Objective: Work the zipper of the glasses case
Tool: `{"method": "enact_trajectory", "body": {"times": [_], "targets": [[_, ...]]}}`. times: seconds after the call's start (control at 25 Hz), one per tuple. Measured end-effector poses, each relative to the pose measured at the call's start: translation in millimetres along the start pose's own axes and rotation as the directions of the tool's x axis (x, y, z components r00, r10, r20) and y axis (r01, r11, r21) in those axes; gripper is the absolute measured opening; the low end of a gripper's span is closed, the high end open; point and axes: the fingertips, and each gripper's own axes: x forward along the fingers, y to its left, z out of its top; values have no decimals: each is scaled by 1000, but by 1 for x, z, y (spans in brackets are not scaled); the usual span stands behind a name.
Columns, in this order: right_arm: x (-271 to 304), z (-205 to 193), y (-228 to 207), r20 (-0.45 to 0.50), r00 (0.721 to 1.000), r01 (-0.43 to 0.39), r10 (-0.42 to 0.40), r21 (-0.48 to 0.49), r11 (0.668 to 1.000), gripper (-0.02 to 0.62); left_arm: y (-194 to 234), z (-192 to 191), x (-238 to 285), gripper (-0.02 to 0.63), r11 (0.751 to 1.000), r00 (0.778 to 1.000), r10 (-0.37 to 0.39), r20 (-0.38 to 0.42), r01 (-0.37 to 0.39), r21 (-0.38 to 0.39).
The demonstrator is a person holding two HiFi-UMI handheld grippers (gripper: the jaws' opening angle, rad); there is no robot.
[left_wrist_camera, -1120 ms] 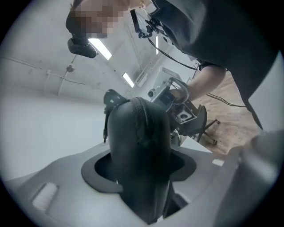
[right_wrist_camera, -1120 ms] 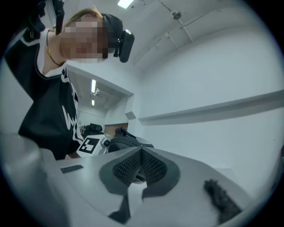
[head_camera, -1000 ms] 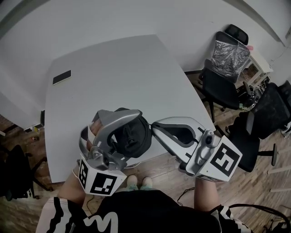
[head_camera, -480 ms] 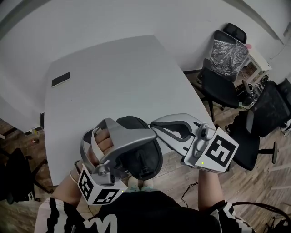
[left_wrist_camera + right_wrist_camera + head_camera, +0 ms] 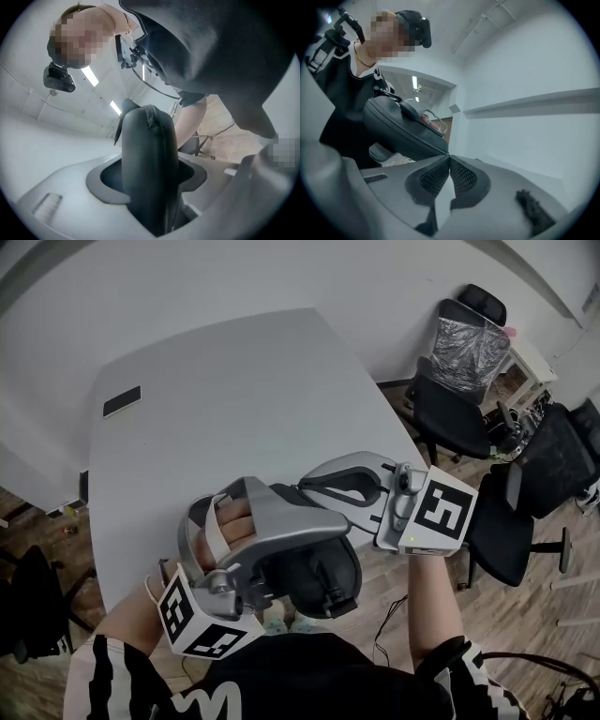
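Observation:
My left gripper (image 5: 323, 545) is shut on the black glasses case (image 5: 319, 577), held in the air over the table's near edge, close to the person's chest. In the left gripper view the case (image 5: 150, 154) stands upright between the two grey jaws, which press on its sides. My right gripper (image 5: 307, 491) reaches in from the right, level, and its tips meet the case beside the left jaw. In the right gripper view its mesh pads (image 5: 461, 176) are pinched together where the case's (image 5: 401, 129) zipper line ends. The pull itself is hidden between them.
A grey table (image 5: 234, 399) lies beyond the grippers, with a flat dark device (image 5: 123, 400) near its far left edge. Black office chairs (image 5: 450, 418) stand on the wooden floor at the right. The person's black shirt (image 5: 309, 681) is just below the case.
The left gripper has carried the case right and towards the person, turning it. The right gripper has stayed at the case, its marker cube shifting up and left in the head view.

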Motion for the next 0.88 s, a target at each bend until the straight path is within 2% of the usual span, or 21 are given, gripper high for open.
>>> {"method": "enact_trajectory", "body": {"times": [0.12, 0.24, 0.32, 0.48, 0.6, 0.68, 0.72, 0.8, 0.88], "targets": [[5, -2, 0, 16, 996, -92, 92, -15, 996, 8, 2, 3, -2, 262, 1000, 1000, -8, 28, 9, -17], [4, -4, 2, 49, 981, -187, 187, 5, 982, 6, 6, 9, -3, 262, 998, 998, -15, 66, 18, -55], [6, -6, 6, 58, 969, -241, 239, 16, 971, 8, 4, 17, -2, 261, 998, 996, -35, 88, 39, -48], [14, -4, 11, 76, 943, -328, 325, 27, 944, 8, 8, 25, -6, 261, 997, 990, -46, 133, 54, -61], [20, 4, 9, 134, 922, -372, 363, 47, 927, 8, 19, 29, -10, 262, 997, 987, -30, 156, 41, -71], [19, 6, 6, 156, 921, -368, 357, 50, 929, 8, 24, 27, -7, 262, 996, 987, -14, 157, 29, -89], [19, 5, 4, 152, 929, -346, 336, 43, 937, 8, 25, 24, -6, 262, 994, 989, -2, 147, 18, -104], [21, -4, -1, 116, 961, -256, 252, 13, 967, 9, 24, 12, -4, 265, 991, 994, 36, 102, -22, -136], [22, -16, -9, 73, 990, -121, 122, -12, 993, 10, 26, -4, -8, 267, 980, 994, 108, 33, -101, -170]]}}
